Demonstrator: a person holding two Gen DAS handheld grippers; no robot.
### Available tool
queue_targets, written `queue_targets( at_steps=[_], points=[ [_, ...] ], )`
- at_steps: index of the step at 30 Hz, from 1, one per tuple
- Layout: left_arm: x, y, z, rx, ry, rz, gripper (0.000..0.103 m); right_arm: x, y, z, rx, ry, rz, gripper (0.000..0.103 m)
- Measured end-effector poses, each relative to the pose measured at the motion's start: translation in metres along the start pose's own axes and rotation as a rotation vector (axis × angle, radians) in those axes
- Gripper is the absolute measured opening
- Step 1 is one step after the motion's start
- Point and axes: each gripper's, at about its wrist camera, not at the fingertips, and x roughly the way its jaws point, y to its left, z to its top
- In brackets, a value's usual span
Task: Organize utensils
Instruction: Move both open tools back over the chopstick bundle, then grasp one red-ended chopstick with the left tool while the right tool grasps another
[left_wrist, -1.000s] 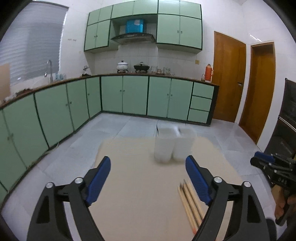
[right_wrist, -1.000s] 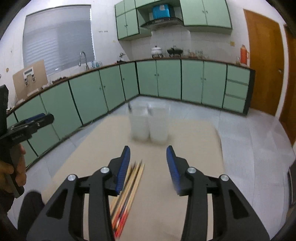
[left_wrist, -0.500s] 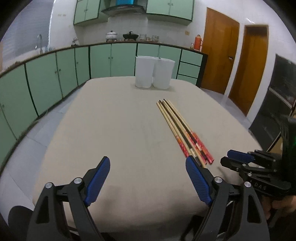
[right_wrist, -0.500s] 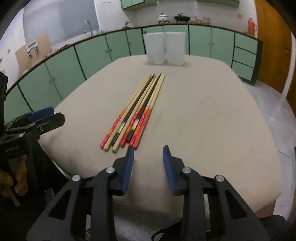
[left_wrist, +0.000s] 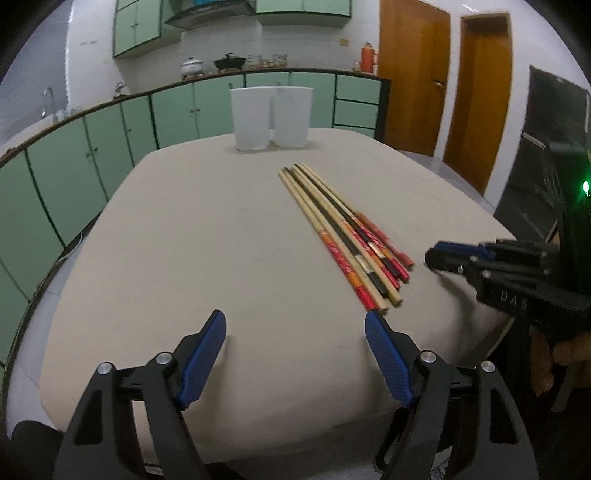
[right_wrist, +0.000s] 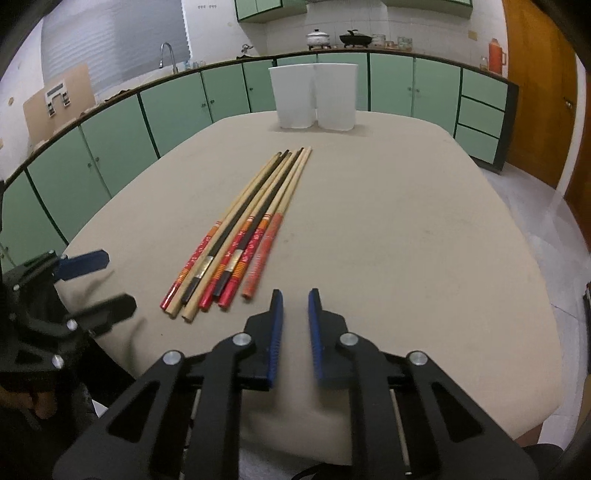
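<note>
Several chopsticks (left_wrist: 343, 236) with red, orange and black ends lie side by side on a beige table (left_wrist: 207, 236), also in the right wrist view (right_wrist: 243, 236). Two white cups (left_wrist: 271, 118) stand together at the far edge, also seen in the right wrist view (right_wrist: 314, 96). My left gripper (left_wrist: 295, 328) is wide open and empty over the near edge, left of the chopsticks' ends. My right gripper (right_wrist: 295, 306) is empty with its jaws a narrow gap apart, just right of the chopsticks' near ends; it also shows in the left wrist view (left_wrist: 454, 254).
Green kitchen cabinets (right_wrist: 177, 110) run along the back and left walls. Wooden doors (left_wrist: 413, 74) are at the right. The table's near edge (right_wrist: 332, 454) lies just under both grippers. The left gripper shows in the right wrist view (right_wrist: 92, 280).
Both grippers have dropped and tilted down toward the table's near edge, so the chopsticks now lie close ahead. The right gripper's jaws have narrowed.
</note>
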Motion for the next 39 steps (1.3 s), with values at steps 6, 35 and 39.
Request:
queue_targets(
  at_steps=[6, 35, 39],
  points=[
    [0.013, -0.012, 0.000, 0.045, 0.025, 0.001, 0.076, -0.002, 0.009, 0.000, -0.028, -0.006, 0.040, 0.018],
    [0.021, 0.019, 0.009, -0.045, -0.013, 0.035, 0.051, 0.009, 0.023, 0.003, -0.075, -0.011, 0.015, 0.021],
    [0.024, 0.011, 0.011, -0.018, -0.020, 0.034, 0.049, 0.014, 0.027, 0.005, -0.085, -0.023, -0.008, 0.023]
  ],
)
